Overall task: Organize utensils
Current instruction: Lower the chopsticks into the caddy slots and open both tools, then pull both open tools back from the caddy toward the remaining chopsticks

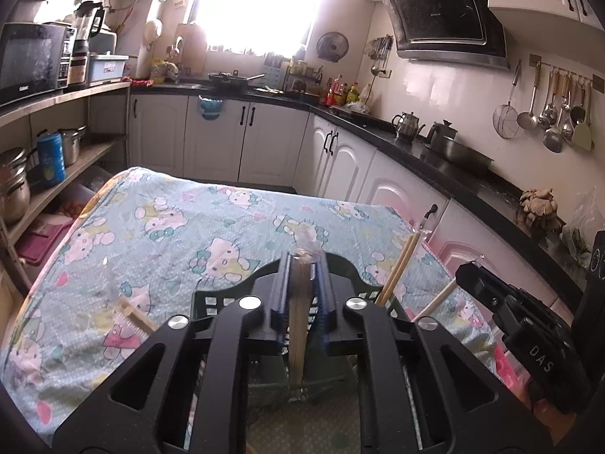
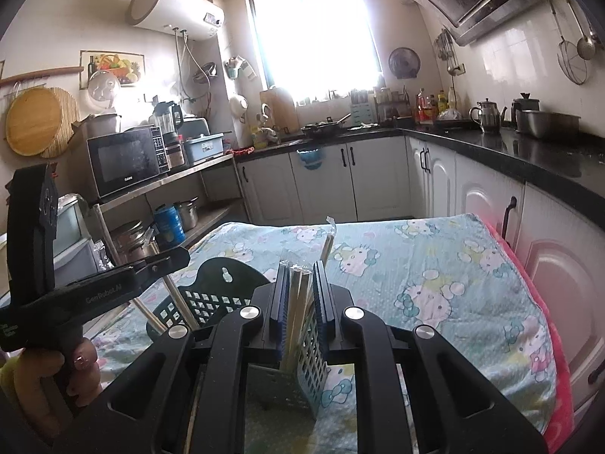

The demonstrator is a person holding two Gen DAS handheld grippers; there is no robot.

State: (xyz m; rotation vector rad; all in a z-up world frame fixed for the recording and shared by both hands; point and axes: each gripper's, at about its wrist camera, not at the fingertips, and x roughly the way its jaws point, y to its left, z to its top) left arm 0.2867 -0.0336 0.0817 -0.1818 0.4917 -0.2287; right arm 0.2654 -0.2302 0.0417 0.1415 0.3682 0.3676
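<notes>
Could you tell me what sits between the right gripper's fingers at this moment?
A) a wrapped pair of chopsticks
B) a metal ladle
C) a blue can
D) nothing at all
A: in the right wrist view the right gripper has a pale pair of chopsticks in clear wrap standing between its blue pads, over the dark slotted holder on the cloth-covered table.
</notes>
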